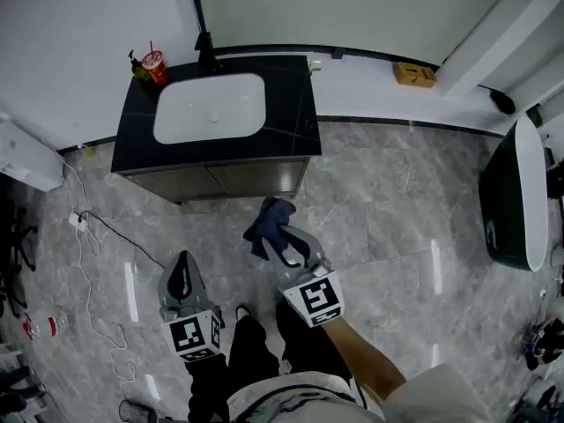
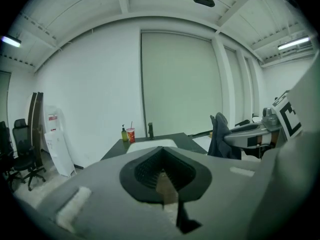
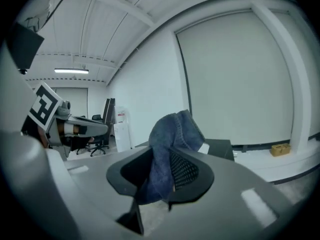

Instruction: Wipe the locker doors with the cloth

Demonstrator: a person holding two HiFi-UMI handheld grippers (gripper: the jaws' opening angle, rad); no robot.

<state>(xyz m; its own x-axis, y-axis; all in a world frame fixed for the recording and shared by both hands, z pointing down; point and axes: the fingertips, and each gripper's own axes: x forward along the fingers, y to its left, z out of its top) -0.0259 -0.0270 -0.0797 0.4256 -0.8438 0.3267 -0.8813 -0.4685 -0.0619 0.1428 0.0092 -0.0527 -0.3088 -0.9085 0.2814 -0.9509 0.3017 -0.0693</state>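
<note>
In front of the sink cabinet (image 1: 300, 117), over the grey marbled floor (image 1: 397, 210), the right gripper (image 1: 284, 241) is clenched on the cloth (image 1: 264, 221); its 2 jaws press the fabric between their black ribbed pads. The cloth is dark blue with a soft, towel-like nap and a stitched hem; it is crumpled into thick folds, and a bunch of it stands out past the jaw tips toward the cabinet, while a narrower tail hangs down between the jaws. It touches neither the cabinet nor the floor.

The left gripper (image 1: 182, 264) hovers to the left of the right one, a little farther back from the cabinet; its jaws meet at the tips with nothing between them, and it points at the cabinet's front.

The cabinet has a black top with a white basin (image 1: 210, 107) sunk into it; a black tap (image 1: 207, 58) stands at the back edge, and a red cup (image 1: 155, 65) with a straw sits beside a green bottle (image 1: 138, 67) at the back left corner.
</note>
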